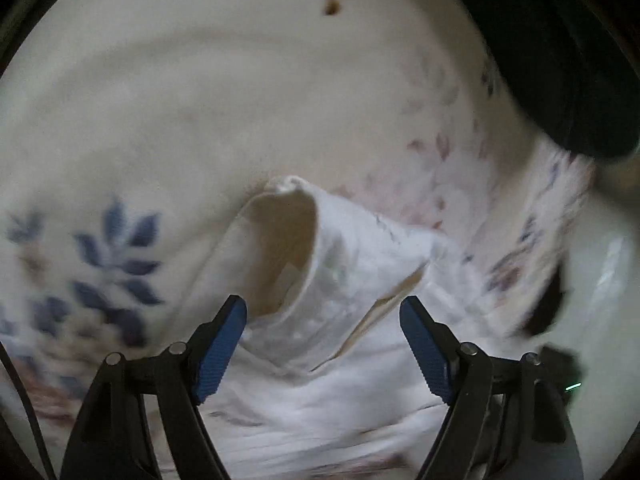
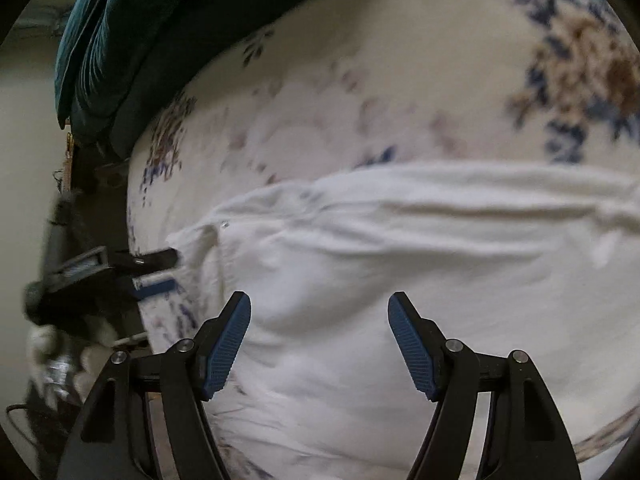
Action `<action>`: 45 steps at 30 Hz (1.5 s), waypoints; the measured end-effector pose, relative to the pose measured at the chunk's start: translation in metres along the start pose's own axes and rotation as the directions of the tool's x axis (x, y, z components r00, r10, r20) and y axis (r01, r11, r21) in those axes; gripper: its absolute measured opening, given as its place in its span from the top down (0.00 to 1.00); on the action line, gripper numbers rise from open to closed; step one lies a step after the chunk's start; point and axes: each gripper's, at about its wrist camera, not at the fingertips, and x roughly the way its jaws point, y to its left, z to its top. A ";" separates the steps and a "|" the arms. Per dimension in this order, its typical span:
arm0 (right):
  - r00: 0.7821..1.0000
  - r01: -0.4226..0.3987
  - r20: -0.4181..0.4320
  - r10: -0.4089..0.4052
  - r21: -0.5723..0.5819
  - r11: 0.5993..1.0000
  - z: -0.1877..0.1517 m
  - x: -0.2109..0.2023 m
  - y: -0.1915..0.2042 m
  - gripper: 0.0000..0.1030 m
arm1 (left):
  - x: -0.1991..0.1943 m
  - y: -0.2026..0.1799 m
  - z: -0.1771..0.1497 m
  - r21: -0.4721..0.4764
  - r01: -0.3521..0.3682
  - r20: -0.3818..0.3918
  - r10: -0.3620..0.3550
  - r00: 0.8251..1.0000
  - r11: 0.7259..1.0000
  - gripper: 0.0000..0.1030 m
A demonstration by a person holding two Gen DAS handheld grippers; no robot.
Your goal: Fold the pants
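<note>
White cotton pants lie spread across a cream bedsheet printed with blue and brown flowers.

In the left wrist view, a blue leaf print marks the sheet at the left edge. Toward the middle, one end of the pants stands up off the sheet as an open tube, its tan inside showing. The left gripper hangs just above this cloth with its jaws spread wide; the blue pads sit on either side of the raised opening and press on nothing. To the right the sheet carries faint purple sprigs, and beyond its edge a dark cushion fills the upper corner. The whole view is smeared by motion blur.

In the right wrist view, a teal cushion rests at the upper left, against the sheet's edge. Below it, the left gripper reaches in from the left margin, its tips at the near end of the pants; whether they touch the cloth cannot be told. The pants run from there across the middle to the right edge as a long rumpled band. The right gripper hovers over that band, jaws wide apart and released, nothing between the fingers. A large blue and brown flower sits on the sheet at the upper right.
</note>
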 end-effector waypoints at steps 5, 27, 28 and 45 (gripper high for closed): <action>0.999 0.040 -0.024 -0.041 -0.020 0.999 -0.007 0.028 0.009 0.28 | -0.013 -0.002 0.016 -0.022 0.258 0.101 -0.255 0.962 0.966 0.26; 0.991 0.128 -0.022 -0.130 -0.049 0.991 -0.019 0.026 -0.039 0.28 | -0.011 -0.076 0.015 0.351 -0.211 0.170 0.160 0.972 0.912 0.74; 0.991 0.131 -0.025 -0.132 -0.059 0.990 -0.017 0.020 -0.040 0.28 | -0.014 -0.095 -0.005 0.429 -0.278 0.198 0.211 0.957 0.859 0.70; 0.971 0.229 -0.036 -0.235 -0.123 0.966 -0.001 -0.097 -0.120 0.28 | 0.031 -0.126 -0.082 0.719 -0.679 0.305 0.811 0.499 0.147 0.51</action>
